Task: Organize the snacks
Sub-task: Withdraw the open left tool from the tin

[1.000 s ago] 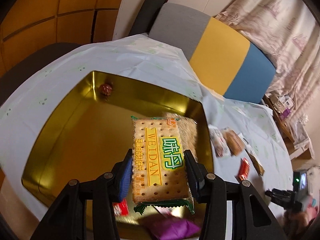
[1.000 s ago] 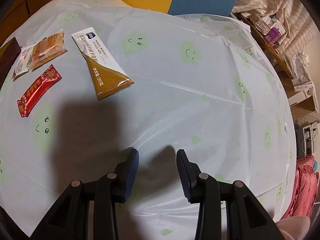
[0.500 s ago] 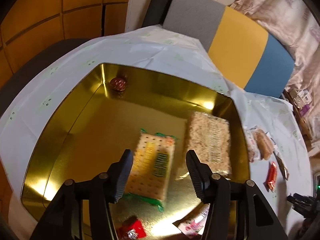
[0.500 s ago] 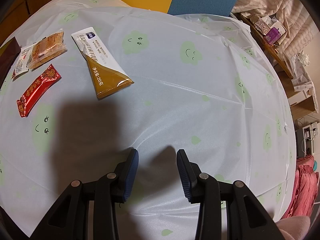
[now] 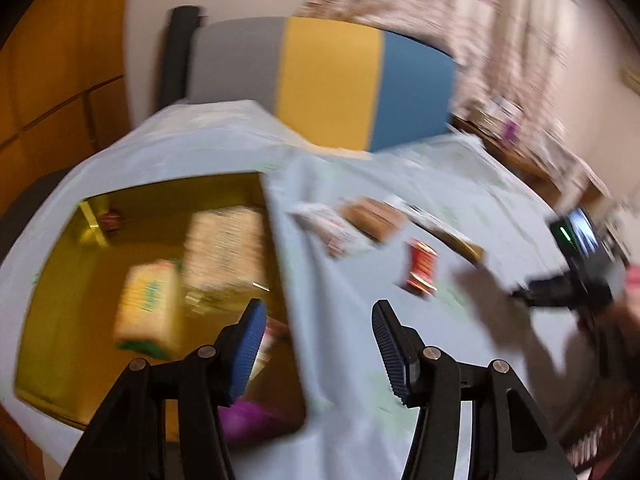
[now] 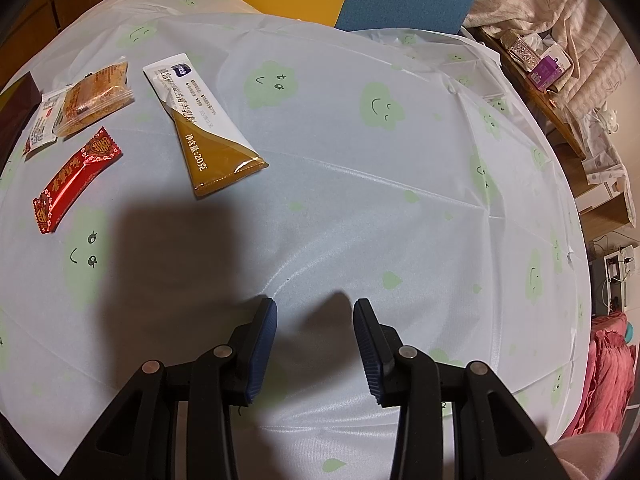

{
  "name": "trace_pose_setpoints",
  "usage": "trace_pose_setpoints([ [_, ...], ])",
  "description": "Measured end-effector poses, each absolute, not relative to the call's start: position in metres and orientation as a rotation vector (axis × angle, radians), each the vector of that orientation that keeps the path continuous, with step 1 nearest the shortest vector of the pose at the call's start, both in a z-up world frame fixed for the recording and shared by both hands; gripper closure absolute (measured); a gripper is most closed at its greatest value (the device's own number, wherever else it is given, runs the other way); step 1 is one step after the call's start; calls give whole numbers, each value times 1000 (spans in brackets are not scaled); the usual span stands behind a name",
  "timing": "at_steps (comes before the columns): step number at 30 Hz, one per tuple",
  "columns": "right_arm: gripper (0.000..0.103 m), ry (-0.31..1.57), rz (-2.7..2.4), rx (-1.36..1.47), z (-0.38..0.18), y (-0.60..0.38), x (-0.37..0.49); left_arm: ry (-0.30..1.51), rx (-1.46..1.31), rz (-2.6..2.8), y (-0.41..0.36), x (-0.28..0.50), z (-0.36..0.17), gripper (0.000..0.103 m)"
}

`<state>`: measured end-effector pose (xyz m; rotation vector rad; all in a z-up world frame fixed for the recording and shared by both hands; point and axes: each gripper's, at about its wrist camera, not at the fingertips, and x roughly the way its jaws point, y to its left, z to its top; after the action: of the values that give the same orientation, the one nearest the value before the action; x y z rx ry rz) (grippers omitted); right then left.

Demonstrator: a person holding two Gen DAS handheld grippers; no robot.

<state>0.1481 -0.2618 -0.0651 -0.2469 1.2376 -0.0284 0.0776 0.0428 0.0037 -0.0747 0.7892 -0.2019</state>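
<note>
**Snacks split between tin and tablecloth**

Tin (image 5: pixel 60 320) first, the gold one at the far left of the blurred left wrist view: inside it lie a cracker pack (image 5: pixel 148 312), a larger pale pack (image 5: pixel 226 246) just to its right, a small dark sweet (image 5: pixel 110 220) in the far corner and something purple (image 5: pixel 252 420) at the near edge. Left gripper (image 5: pixel 316 344) hangs over the tin's right rim with its jaws apart and nothing between them.

Right of the tin, on the tablecloth (image 6: pixel 360 200), wait the loose snacks: a clear-wrapped brown cake (image 6: pixel 94 98) nearest the tin, a red candy wrapper (image 6: pixel 74 182) just in front of it, then a white and gold sachet (image 6: pixel 204 128) further right.

Well right of the tin, the right gripper (image 6: pixel 314 340) points down at bare cloth, jaws parted, empty. It also shows in the left wrist view (image 5: pixel 568 284), smeared by blur.
</note>
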Motion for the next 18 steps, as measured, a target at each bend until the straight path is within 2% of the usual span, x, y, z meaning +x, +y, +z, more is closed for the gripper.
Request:
trace_pose_setpoints([
  [6,63,1238,-28,-246,-65,-261,148,848,23,-340,-18,58,-30,47],
  [13,63,1238,-28,-246,-65,-260,148,887,74,-367,-42,53,-68,47],
  [18,63,1203,-21,-239,-58,-259,147,826,114,-378,-48,43,-76,37],
])
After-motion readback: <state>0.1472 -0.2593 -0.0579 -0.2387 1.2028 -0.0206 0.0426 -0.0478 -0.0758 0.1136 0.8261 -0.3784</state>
